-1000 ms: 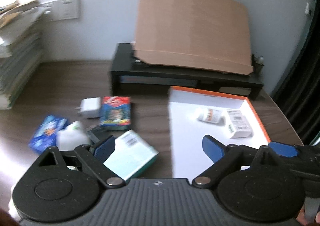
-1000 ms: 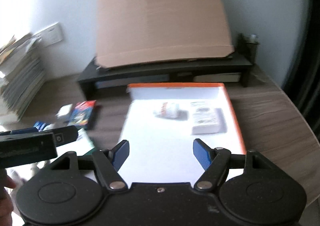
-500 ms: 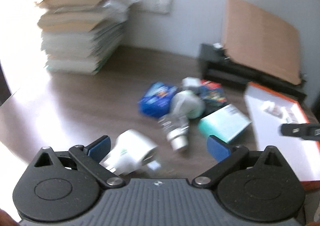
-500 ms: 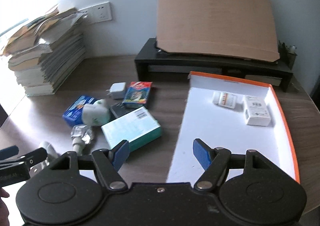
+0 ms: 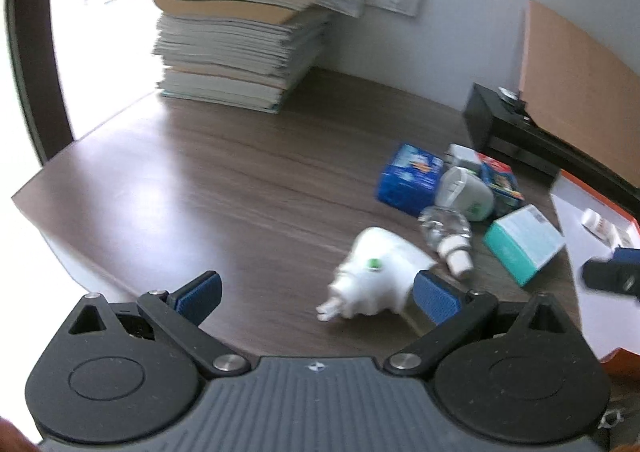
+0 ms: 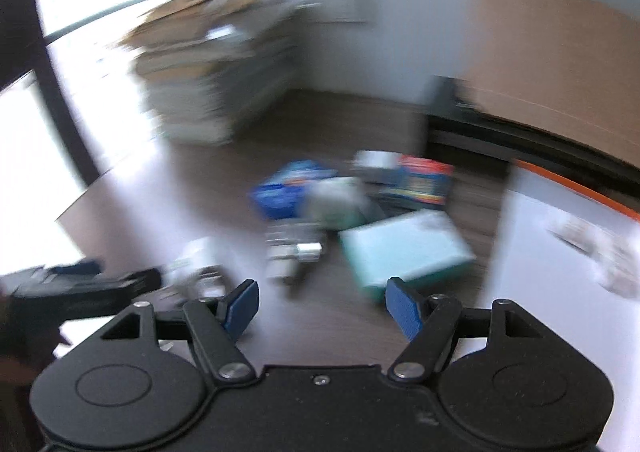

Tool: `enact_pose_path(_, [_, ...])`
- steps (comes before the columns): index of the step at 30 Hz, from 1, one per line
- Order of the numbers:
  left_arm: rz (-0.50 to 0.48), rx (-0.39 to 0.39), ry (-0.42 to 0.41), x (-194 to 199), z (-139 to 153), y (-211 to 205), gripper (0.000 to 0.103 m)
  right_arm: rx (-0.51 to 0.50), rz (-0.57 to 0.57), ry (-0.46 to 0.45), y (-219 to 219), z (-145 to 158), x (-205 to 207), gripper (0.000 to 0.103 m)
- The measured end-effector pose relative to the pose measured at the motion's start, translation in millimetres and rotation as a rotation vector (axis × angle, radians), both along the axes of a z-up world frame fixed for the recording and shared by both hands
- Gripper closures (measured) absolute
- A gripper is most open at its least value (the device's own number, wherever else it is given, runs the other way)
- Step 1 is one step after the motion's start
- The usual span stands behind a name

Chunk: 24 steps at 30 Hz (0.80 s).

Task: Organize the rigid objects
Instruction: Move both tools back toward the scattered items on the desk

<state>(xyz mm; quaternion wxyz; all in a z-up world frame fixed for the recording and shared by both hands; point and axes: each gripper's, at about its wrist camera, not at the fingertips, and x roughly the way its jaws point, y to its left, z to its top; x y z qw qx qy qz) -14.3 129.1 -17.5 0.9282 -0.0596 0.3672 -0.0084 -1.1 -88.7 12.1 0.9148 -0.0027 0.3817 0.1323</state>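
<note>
On the wooden surface (image 5: 208, 180), the left hand-held gripper (image 5: 316, 294) is spread wide after just opening up, with a white plug-in device (image 5: 380, 272) lying loose between its fingers, near the right one. Right hand-held gripper (image 6: 322, 310) is spread too, nothing in it, teal box (image 6: 404, 252) just ahead.

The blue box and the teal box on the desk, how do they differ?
The blue box is dark blue with printed pictures on top; the teal box is plain pale teal with a small label. The teal box looks larger and flatter. The blue box lies at the far left of the clutter, while the teal box lies beside the white tray. Both are rectangular cartons lying flat on the wooden desk.
</note>
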Motion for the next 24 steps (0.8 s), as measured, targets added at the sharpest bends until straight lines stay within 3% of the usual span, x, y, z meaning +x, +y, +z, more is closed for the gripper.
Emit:
enact_pose_path(6, [0.084,0.000,-0.008,-11,9,31,0.000,-0.044,0.261,0.035,71,-27,25,0.019])
enact_pose_path(12, [0.142,0.001,-0.002,-20,13,52,0.000,-0.139,0.371,0.096,112,-61,54,0.020])
enact_pose_path(14, [0.150,-0.003,0.004,-19,12,55,0.000,-0.163,0.390,0.116,118,-71,63,0.021])
enact_pose_path(15, [0.151,-0.004,0.007,-19,12,57,0.000,-0.166,0.401,0.129,119,-75,67,0.030])
enact_pose_path(17, [0.149,-0.006,0.013,-18,10,58,0.000,-0.165,0.414,0.154,121,-84,73,0.038])
enact_pose_path(24, [0.111,-0.016,0.016,-5,9,52,0.000,-0.062,0.348,0.123,99,-78,63,0.040])
